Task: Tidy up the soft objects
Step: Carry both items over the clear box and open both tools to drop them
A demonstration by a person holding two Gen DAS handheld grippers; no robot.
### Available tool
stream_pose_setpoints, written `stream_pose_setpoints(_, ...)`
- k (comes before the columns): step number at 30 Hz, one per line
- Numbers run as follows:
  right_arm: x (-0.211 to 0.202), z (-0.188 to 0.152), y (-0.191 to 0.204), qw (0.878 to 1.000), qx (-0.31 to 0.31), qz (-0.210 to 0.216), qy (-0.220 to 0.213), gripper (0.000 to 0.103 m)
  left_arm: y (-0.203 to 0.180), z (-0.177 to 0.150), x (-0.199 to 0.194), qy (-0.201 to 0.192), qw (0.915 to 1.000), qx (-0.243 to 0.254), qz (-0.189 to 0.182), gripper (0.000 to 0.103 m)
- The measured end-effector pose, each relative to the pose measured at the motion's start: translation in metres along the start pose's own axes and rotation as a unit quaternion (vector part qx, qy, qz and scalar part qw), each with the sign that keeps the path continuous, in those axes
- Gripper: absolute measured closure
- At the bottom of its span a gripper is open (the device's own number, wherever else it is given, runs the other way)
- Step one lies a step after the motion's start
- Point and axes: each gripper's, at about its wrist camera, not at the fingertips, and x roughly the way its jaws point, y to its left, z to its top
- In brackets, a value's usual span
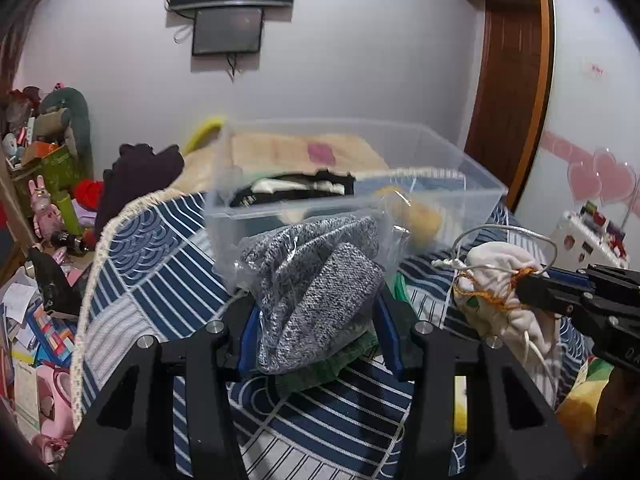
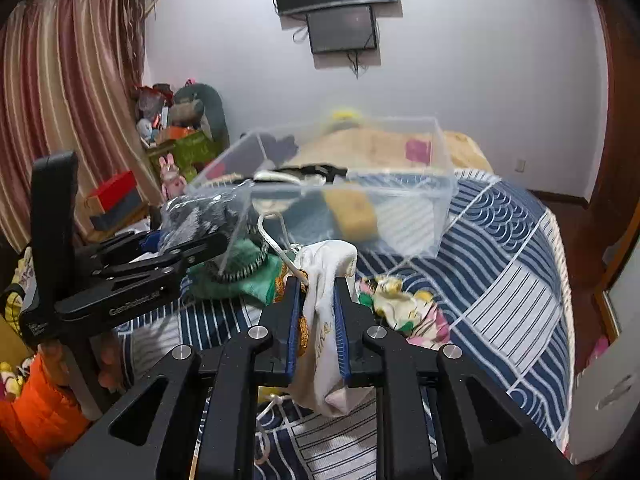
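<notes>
My left gripper (image 1: 316, 304) is shut on a grey knit item sealed in a clear plastic bag (image 1: 316, 280), held above the bed just in front of the clear plastic bin (image 1: 460, 204). The bin holds a black and white garment (image 1: 296, 186) and a yellow soft item (image 1: 416, 216). My right gripper (image 2: 316, 284) is shut on a white drawstring pouch (image 2: 328, 320) with a white cord and orange thread. That pouch (image 1: 504, 276) and the right gripper (image 1: 532, 284) show at the right of the left wrist view. The left gripper (image 2: 216, 244) shows at the left of the right wrist view.
A blue and white patterned bedspread (image 2: 500, 264) covers the bed. A green cloth (image 2: 240, 280) and a floral cloth (image 2: 408, 304) lie on it near the bin (image 2: 400, 208). Cluttered boxes and toys (image 1: 44, 184) fill the floor at left. Wall screens (image 1: 228, 28) hang behind.
</notes>
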Motion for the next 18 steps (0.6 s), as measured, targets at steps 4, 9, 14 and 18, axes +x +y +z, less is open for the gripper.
stream_pose_setpoints(4, -0.01, 0.01, 0.001, 1.0, -0.002, -0.01, -0.022, 0.089, 0.003, 0.005, -0.019, -0.025, 0.9997, -0.004, -0.001, 0.054)
stream_pose_setpoints(9, -0.016, 0.033, 0.0, 0.998, -0.004, -0.025, -0.054, 0.089, 0.007, 0.017, -0.035, -0.051, 0.9986, -0.009, -0.008, 0.054)
stream_pose_setpoints(14, -0.02, 0.054, -0.005, 0.995, -0.005, -0.038, -0.088, 0.089, 0.016, 0.032, -0.044, -0.07, 0.9973, -0.02, -0.009, 0.054)
stream_pose_setpoints(18, -0.014, 0.072, -0.012, 0.992, 0.0, -0.06, -0.114, 0.089, 0.022, 0.045, -0.043, -0.085, 0.9959, -0.032, -0.009, 0.054)
